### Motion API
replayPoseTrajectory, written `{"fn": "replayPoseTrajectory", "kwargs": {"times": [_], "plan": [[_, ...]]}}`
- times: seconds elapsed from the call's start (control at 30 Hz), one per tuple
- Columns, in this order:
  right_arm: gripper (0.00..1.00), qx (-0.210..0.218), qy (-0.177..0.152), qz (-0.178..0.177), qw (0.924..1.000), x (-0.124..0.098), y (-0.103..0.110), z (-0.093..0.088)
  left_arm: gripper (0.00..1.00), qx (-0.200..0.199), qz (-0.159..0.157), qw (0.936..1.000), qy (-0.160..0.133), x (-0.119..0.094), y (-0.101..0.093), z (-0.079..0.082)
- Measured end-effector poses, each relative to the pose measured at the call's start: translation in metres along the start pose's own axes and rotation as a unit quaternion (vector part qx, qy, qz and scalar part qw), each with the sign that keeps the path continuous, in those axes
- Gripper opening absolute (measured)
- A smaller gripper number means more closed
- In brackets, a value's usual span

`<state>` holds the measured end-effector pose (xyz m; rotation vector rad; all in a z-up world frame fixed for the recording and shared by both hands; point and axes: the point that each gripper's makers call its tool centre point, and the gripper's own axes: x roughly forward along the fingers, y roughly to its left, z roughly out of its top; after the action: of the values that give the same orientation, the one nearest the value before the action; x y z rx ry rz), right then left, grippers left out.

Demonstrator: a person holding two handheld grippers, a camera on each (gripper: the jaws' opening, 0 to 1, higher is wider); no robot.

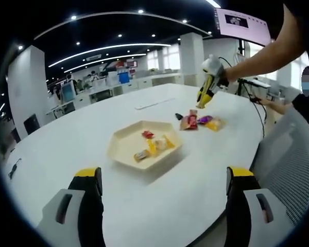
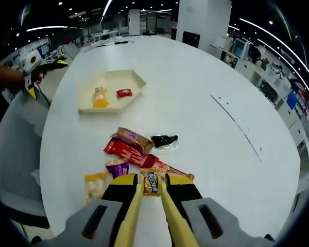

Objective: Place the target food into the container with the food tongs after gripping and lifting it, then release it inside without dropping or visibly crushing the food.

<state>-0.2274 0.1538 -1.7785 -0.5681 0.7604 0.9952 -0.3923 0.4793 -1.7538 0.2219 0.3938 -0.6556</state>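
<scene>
My right gripper [image 2: 153,181] is shut on the yellow food tongs [image 2: 135,206], whose two arms run forward between its jaws. An orange-and-blue snack packet [image 2: 152,183] shows between the tong tips; I cannot tell whether they touch it. It belongs to a pile of wrapped snacks [image 2: 129,149] on the white table. In the left gripper view the right gripper [image 1: 212,69] hangs above that pile [image 1: 198,122], tongs [image 1: 203,96] pointing down. The cream hexagonal tray [image 1: 124,135] holds a few snacks. My left gripper [image 1: 164,172] is open and holds nothing, close to the table's near edge.
The large white table [image 2: 206,77] has free surface around the tray [image 2: 110,77]. A black wrapped item [image 2: 165,140] lies beside the pile. A grey chair [image 1: 291,154] stands at the table's edge. The left gripper [image 2: 32,60] shows at the far left, in a hand.
</scene>
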Motion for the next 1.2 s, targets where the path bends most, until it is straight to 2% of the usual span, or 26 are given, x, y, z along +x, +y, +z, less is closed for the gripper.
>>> {"fn": "replayPoseTrajectory", "kwargs": {"times": [0.07,0.2,0.27,0.73,1.2], "plan": [[0.2,0.001,-0.004,-0.003,1.0,-0.005,0.0,0.006,0.98,0.0,0.0,1.0,-0.005,0.0,0.0,0.002],[0.2,-0.012,0.016,-0.021,0.9996,-0.012,-0.004,0.006,0.99,-0.009,0.008,0.9997,-0.02,-0.003,0.004,0.007],[0.2,-0.009,0.014,-0.022,0.9996,-0.016,-0.004,0.01,0.99,-0.012,0.01,0.9995,-0.029,-0.004,0.006,0.01],[0.2,0.002,0.016,-0.033,0.9993,-0.03,-0.003,0.026,0.99,-0.009,0.005,0.9993,-0.036,-0.005,0.001,0.013],[0.2,-0.005,0.004,-0.038,0.9993,-0.022,0.011,0.067,0.99,0.001,-0.006,0.9994,-0.034,-0.004,-0.003,0.012]]}}
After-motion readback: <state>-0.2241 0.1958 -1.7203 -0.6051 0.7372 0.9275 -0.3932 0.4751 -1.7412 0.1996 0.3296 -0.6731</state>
